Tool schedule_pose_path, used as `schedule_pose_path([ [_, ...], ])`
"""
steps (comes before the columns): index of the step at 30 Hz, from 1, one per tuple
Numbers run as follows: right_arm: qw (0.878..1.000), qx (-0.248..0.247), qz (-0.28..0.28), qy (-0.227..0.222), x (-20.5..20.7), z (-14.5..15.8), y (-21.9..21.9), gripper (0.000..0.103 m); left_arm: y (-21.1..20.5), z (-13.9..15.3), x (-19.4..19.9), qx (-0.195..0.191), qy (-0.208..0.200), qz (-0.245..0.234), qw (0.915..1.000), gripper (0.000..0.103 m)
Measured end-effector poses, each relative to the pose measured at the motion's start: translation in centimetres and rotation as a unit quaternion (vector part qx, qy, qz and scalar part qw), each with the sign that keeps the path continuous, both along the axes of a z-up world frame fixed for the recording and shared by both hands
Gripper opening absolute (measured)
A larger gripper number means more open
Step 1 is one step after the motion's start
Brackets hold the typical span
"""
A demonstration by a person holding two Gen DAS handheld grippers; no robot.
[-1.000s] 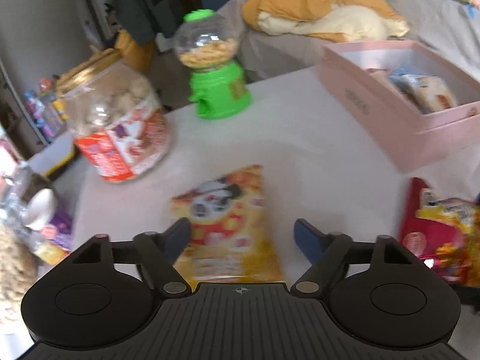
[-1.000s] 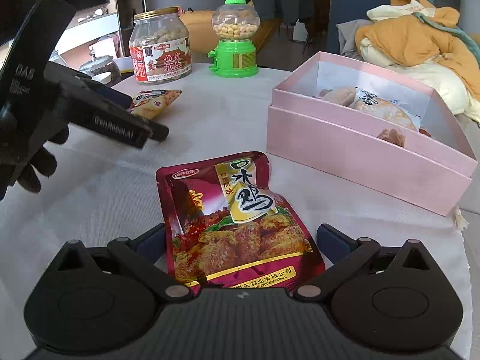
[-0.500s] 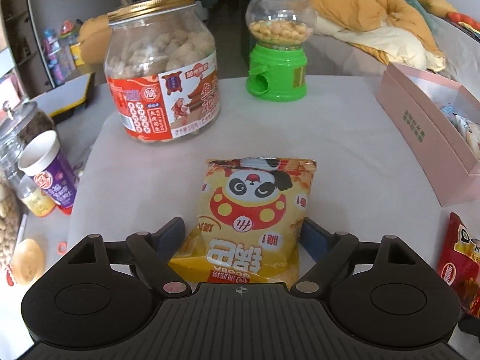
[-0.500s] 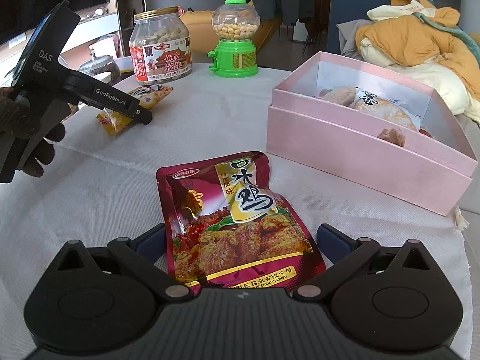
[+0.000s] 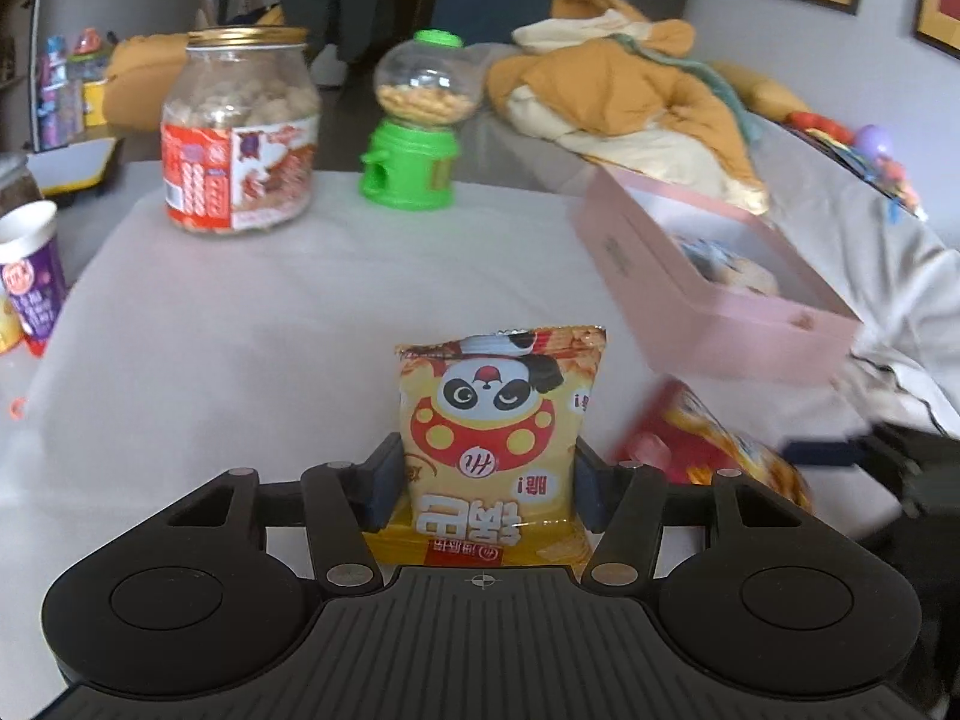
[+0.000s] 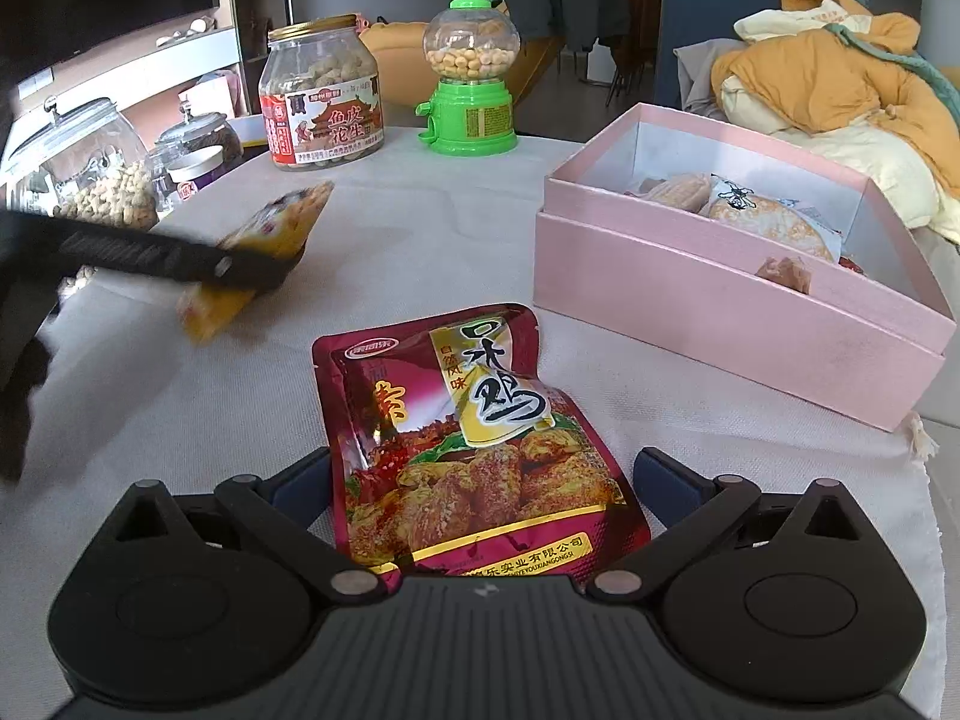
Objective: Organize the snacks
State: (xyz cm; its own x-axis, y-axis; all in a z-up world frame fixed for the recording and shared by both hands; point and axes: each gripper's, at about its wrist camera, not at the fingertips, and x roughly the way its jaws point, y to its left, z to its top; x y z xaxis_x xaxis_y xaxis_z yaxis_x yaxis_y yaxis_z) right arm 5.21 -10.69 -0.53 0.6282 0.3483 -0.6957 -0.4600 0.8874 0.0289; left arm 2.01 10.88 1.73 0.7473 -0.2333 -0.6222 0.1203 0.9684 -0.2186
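Left gripper: jaws have just been closing and now clamp the yellow panda snack bag at lower centre, lifted off the white cloth. Right gripper: jaws open, straddling the red chicken pouch, which lies flat. Pink box at right holds packets. Peanut jar and green dispenser at upper centre.

A white-clothed table carries a pink box, peanut jar, green dispenser and maroon pouch.
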Motion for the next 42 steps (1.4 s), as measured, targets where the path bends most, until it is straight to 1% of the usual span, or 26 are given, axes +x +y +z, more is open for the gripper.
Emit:
schedule_pose_path([
  [2, 1.000, 0.002, 0.000, 0.001, 0.0, 0.0, 0.0, 0.103, -0.3, -0.4, -0.7, 0.000, -0.003, 0.000, 1.0000, 0.061],
  [4, 1.000, 0.005, -0.001, 0.002, 0.1, 0.1, -0.3, 0.103, -0.5, -0.7, -1.1, 0.008, -0.012, 0.000, 0.9999, 0.061],
  [7, 0.999, 0.030, -0.010, 0.009, 0.3, 0.4, -1.3, 0.103, -0.6, -0.9, -1.4, 0.017, -0.020, -0.001, 0.9997, 0.062],
  [10, 0.998, 0.053, -0.018, 0.018, 0.2, 1.0, -2.5, 0.103, -1.1, -1.4, -1.4, 0.037, -0.029, -0.004, 0.9989, 0.063],
  [14, 0.998, 0.049, -0.024, 0.008, -0.1, 2.1, -3.2, 0.103, -2.1, -1.4, -1.6, 0.067, -0.033, -0.002, 0.9972, 0.064],
  [16, 0.998, 0.059, -0.018, 0.008, -0.4, 2.8, -3.9, 0.103, -2.1, -1.5, -1.7, 0.070, -0.035, -0.001, 0.9969, 0.064],
  [18, 0.997, 0.070, -0.018, 0.008, -0.5, 3.4, -4.6, 0.103, -1.9, -1.6, -1.8, 0.064, -0.036, 0.001, 0.9973, 0.064],
  [21, 0.996, 0.078, -0.042, 0.000, -0.1, 4.1, -5.8, 0.103, -1.6, -1.6, -1.8, 0.052, -0.036, 0.002, 0.9980, 0.064],
  [23, 0.995, 0.064, -0.073, -0.011, 0.5, 4.2, -6.6, 0.102, -1.6, -1.6, -1.7, 0.051, -0.036, 0.002, 0.9980, 0.064],
  [24, 0.995, 0.048, -0.091, -0.015, 1.0, 4.0, -6.8, 0.101, -1.7, -1.6, -1.7, 0.054, -0.036, 0.002, 0.9979, 0.064],
  [26, 0.992, 0.000, -0.123, -0.020, 2.1, 3.1, -6.9, 0.091, -1.9, -1.6, -1.7, 0.062, -0.036, 0.002, 0.9974, 0.064],
  [28, 0.989, -0.035, -0.144, -0.012, 2.7, 2.1, -6.9, 0.090, -2.1, -1.6, -1.7, 0.069, -0.035, 0.001, 0.9970, 0.064],
  [29, 0.988, -0.039, -0.147, -0.003, 2.8, 1.7, -7.1, 0.090, -2.2, -1.6, -1.7, 0.072, -0.034, 0.000, 0.9968, 0.064],
  [32, 0.991, -0.026, -0.134, 0.011, 2.1, 1.0, -7.0, 0.090, -2.3, -1.6, -1.7, 0.076, -0.034, 0.000, 0.9965, 0.064],
  [36, 0.997, 0.012, -0.070, 0.040, 0.9, 1.7, -6.3, 0.090, -2.1, -1.6, -1.7, 0.073, -0.034, -0.001, 0.9967, 0.064],
  [39, 0.997, 0.042, -0.044, 0.041, 0.2, 2.8, -5.4, 0.091, -2.2, -1.6, -1.7, 0.076, -0.034, -0.001, 0.9965, 0.064],
  [42, 0.994, 0.076, -0.030, 0.065, 1.0, 3.3, -3.7, 0.093, -2.2, -1.6, -1.7, 0.078, -0.034, -0.001, 0.9964, 0.064],
])
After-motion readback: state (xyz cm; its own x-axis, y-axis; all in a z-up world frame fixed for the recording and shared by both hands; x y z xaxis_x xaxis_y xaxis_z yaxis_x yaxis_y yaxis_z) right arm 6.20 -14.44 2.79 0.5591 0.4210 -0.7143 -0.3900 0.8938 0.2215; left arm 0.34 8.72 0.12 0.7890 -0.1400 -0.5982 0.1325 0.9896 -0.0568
